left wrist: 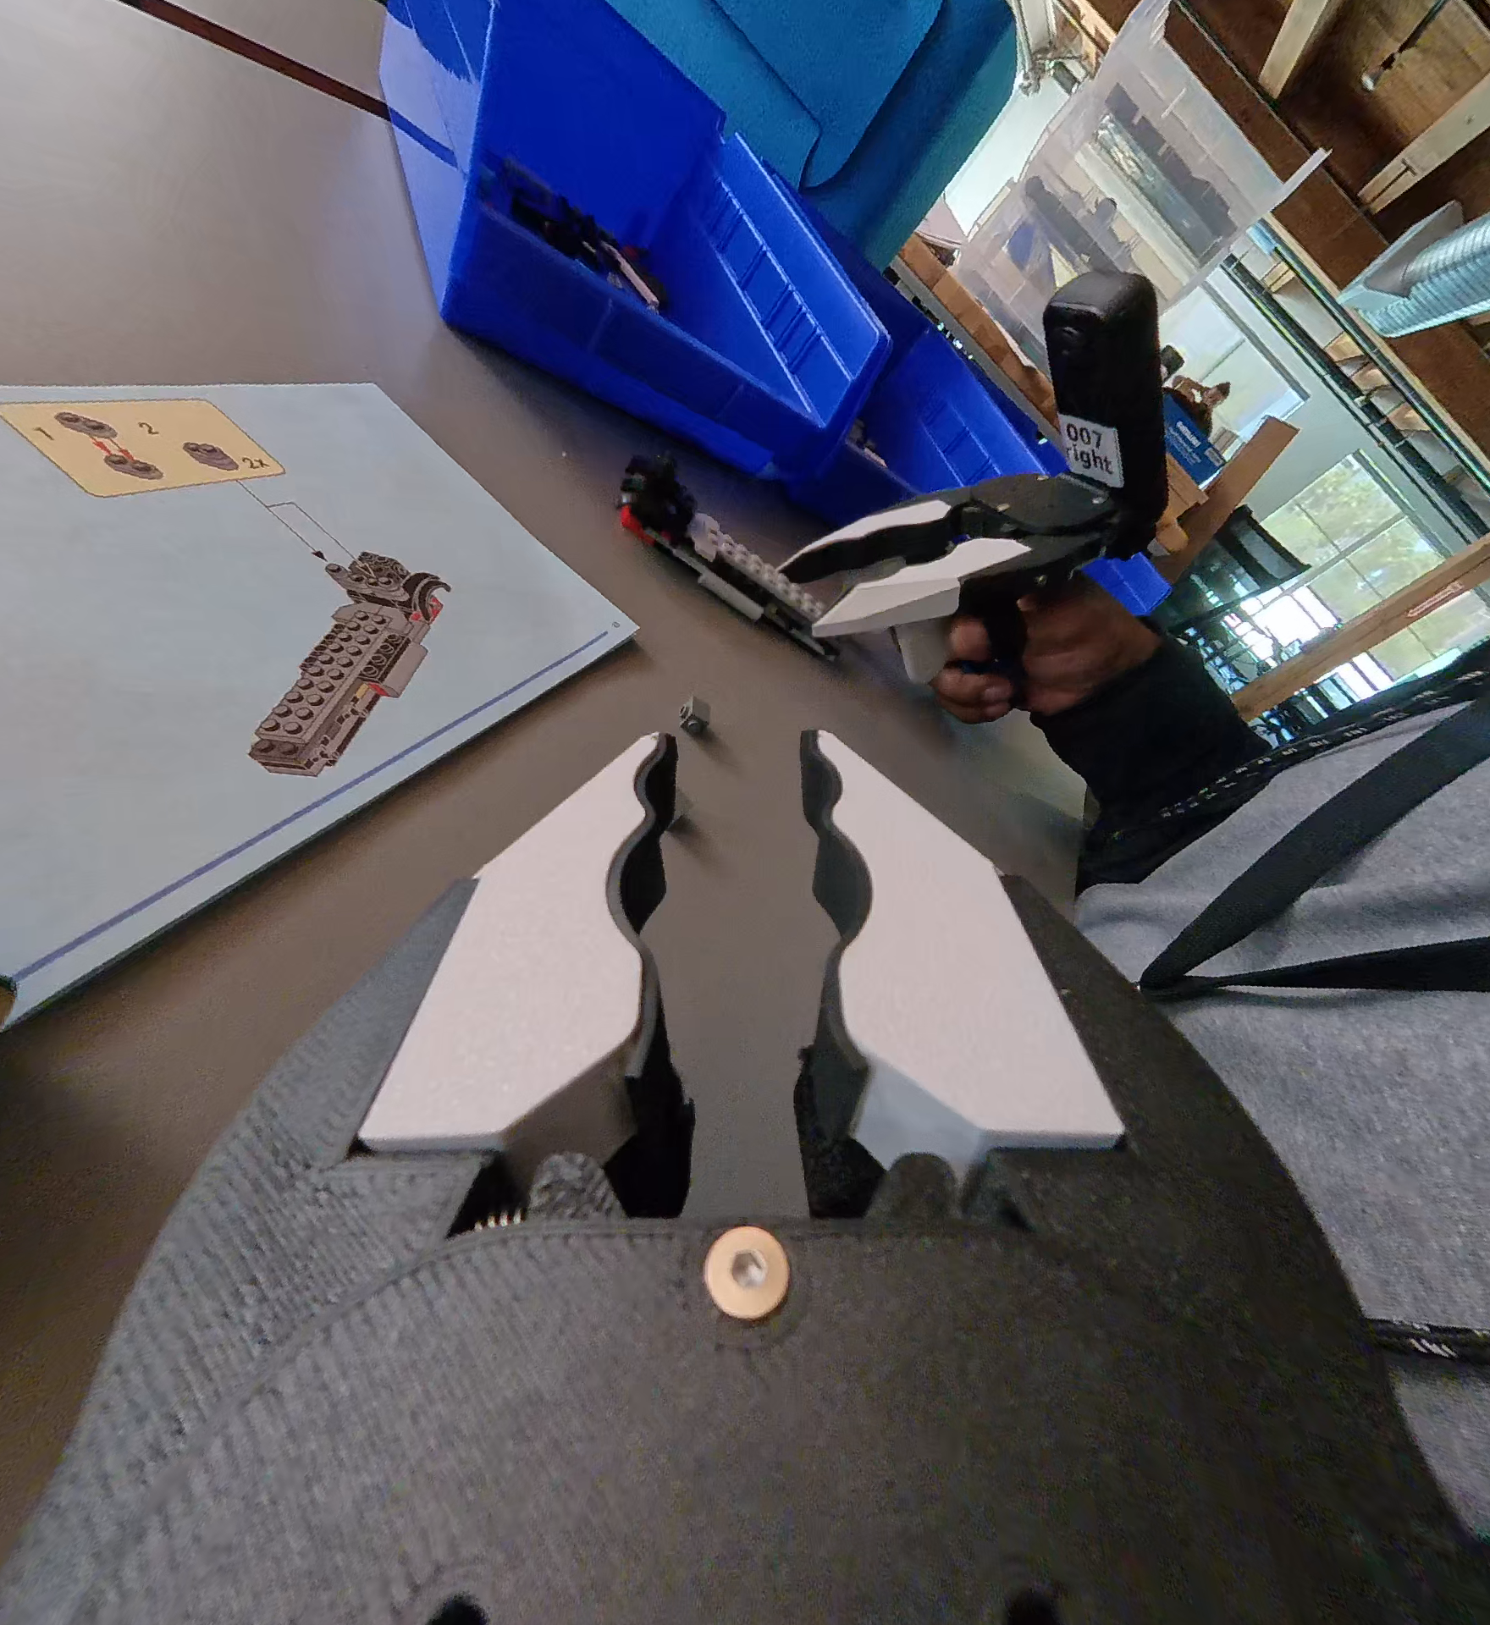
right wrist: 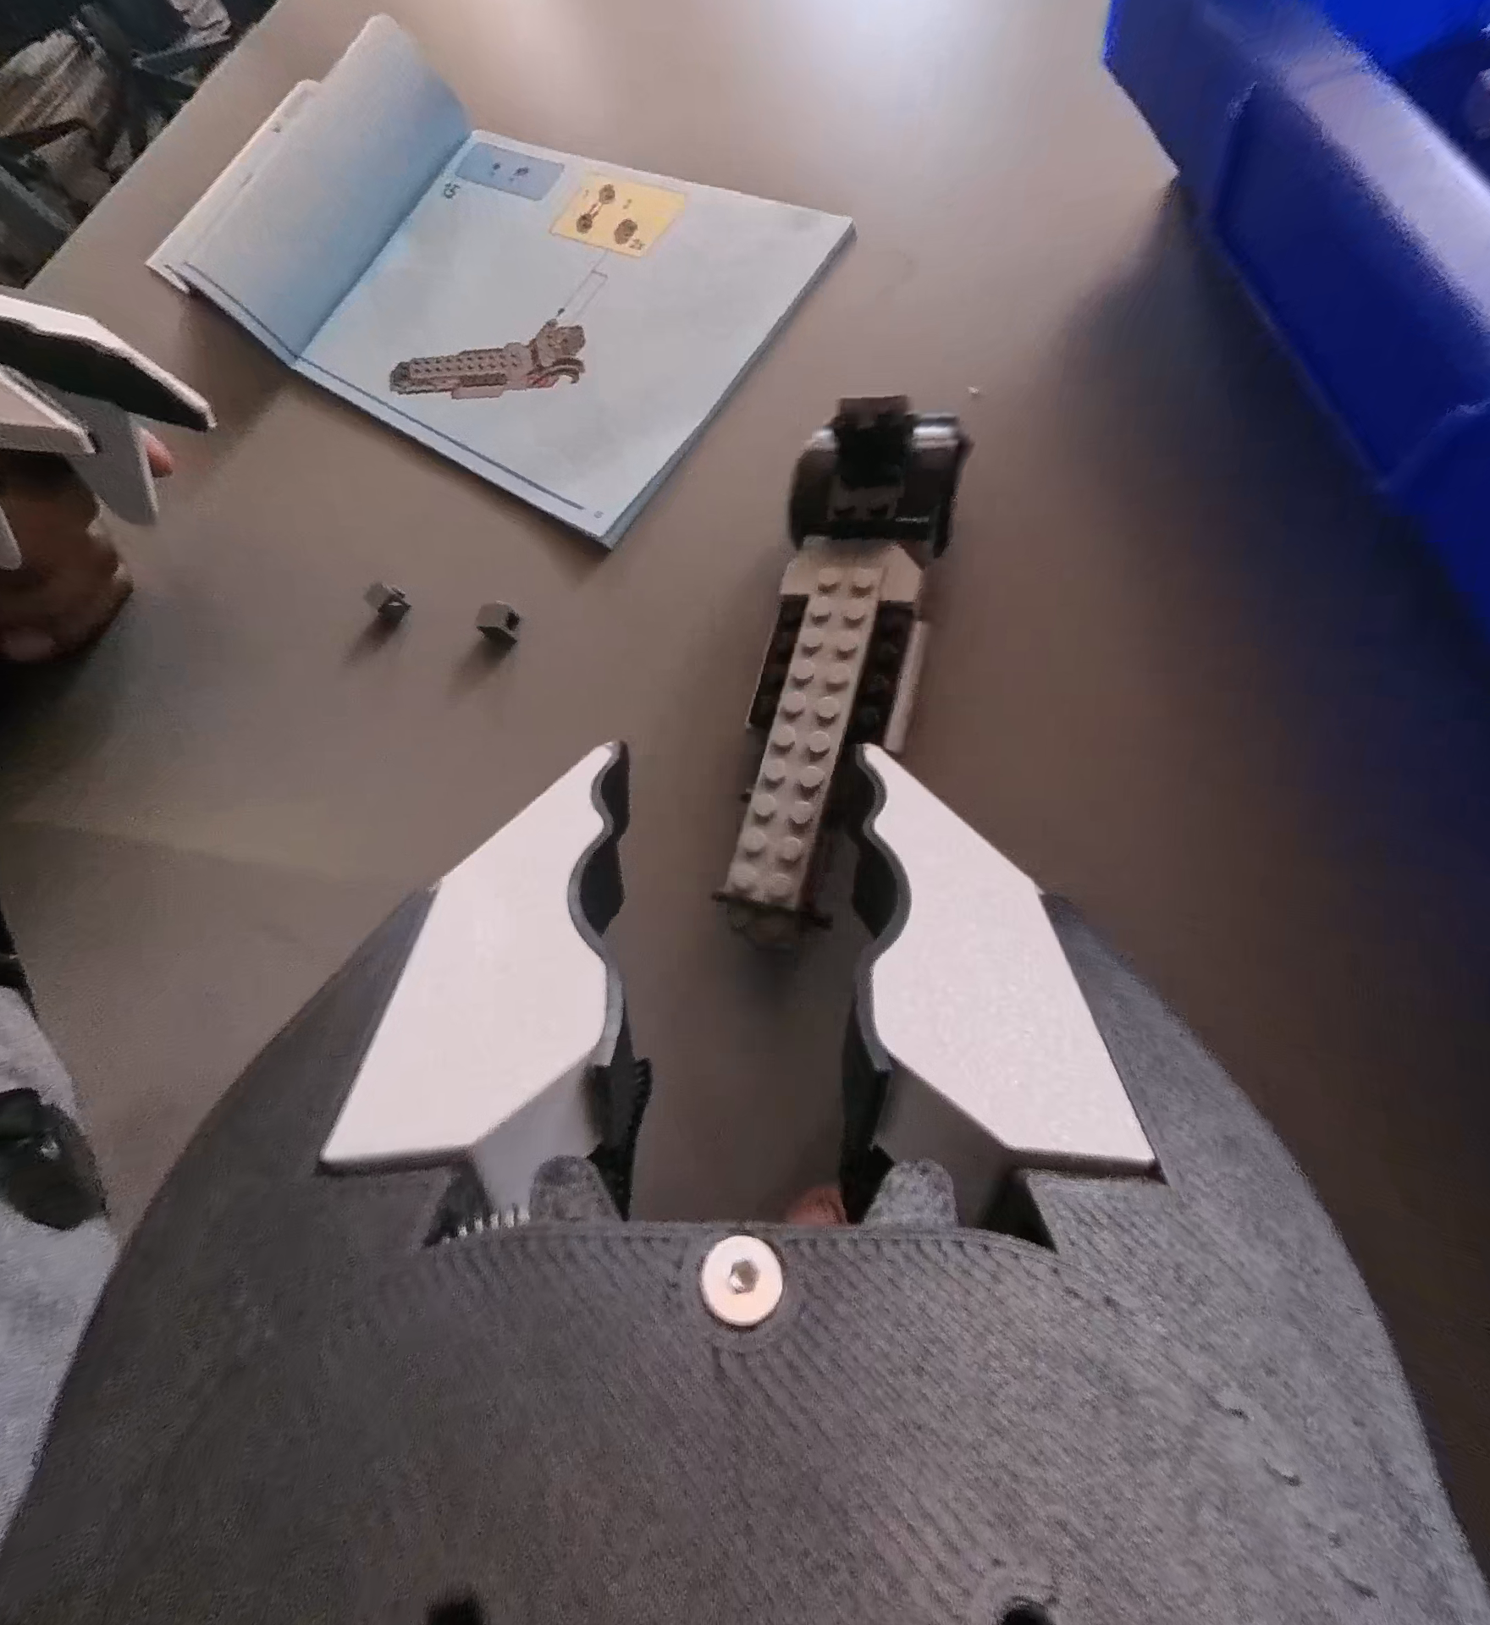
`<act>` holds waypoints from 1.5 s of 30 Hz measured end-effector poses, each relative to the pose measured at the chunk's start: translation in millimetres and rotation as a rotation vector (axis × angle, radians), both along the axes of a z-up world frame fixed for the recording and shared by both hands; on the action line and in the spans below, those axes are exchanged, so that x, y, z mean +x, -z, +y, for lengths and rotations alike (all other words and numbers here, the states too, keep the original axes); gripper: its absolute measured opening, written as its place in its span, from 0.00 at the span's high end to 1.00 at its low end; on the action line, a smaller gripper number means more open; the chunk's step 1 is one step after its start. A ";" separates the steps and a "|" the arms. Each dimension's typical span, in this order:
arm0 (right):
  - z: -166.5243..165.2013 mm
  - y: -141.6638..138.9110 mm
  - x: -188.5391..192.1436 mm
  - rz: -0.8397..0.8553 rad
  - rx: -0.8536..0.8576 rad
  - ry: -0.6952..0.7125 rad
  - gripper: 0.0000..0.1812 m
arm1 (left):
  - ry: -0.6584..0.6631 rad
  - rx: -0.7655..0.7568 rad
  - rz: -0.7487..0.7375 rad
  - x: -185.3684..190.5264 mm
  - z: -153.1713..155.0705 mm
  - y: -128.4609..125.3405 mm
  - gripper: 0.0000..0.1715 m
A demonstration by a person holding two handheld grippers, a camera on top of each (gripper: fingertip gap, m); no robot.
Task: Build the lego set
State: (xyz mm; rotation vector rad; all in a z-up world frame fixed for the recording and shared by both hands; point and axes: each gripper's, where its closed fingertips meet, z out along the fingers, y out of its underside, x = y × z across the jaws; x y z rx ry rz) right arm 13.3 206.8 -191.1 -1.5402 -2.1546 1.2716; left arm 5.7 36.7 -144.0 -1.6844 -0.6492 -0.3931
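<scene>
A long Lego model [right wrist: 821, 703], a grey studded plate on a dark body with a black front end, lies on the dark table [right wrist: 1076, 528]. My right gripper [right wrist: 741, 761] is open, with the model's near end between its fingers, untouched. Two small dark grey bricks [right wrist: 387, 602] [right wrist: 498, 618] lie to the model's left. My left gripper [left wrist: 740, 756] is open and empty, low over the table. One small brick [left wrist: 696, 714] sits just ahead of its tips; the other [left wrist: 680, 813] is half hidden by its left finger. The right gripper [left wrist: 807, 598] shows over the model [left wrist: 724, 563].
An open light-blue instruction booklet [left wrist: 240, 659] lies on the left, also in the right wrist view [right wrist: 504, 308]. Blue parts bins [left wrist: 636, 264] [right wrist: 1384, 308] stand along the table's far side. A person's grey clothing and black straps [left wrist: 1340, 879] are at the near edge. The gap from one gripper's tips to the other's is roughly 20 centimeters.
</scene>
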 end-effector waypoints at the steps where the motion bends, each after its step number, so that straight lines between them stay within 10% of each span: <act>1: -3.7 0.0 1.8 -0.002 -0.003 -0.014 0.71 | 0.000 0.001 0.001 0.0 0.0 -0.2 0.84; 28: -28.0 -27.5 24.8 0.129 -0.135 -0.102 0.72 | 0.161 -0.507 0.218 10.2 37.6 58.2 0.94; 38: 17.3 -52.8 -4.8 0.276 -0.077 -0.041 0.71 | 0.178 -0.021 0.031 11.7 101.9 -19.3 0.94; 45: 28.1 -56.0 -24.7 0.343 -0.011 -0.046 0.71 | 0.174 0.100 -0.132 -9.2 161.1 -29.2 0.94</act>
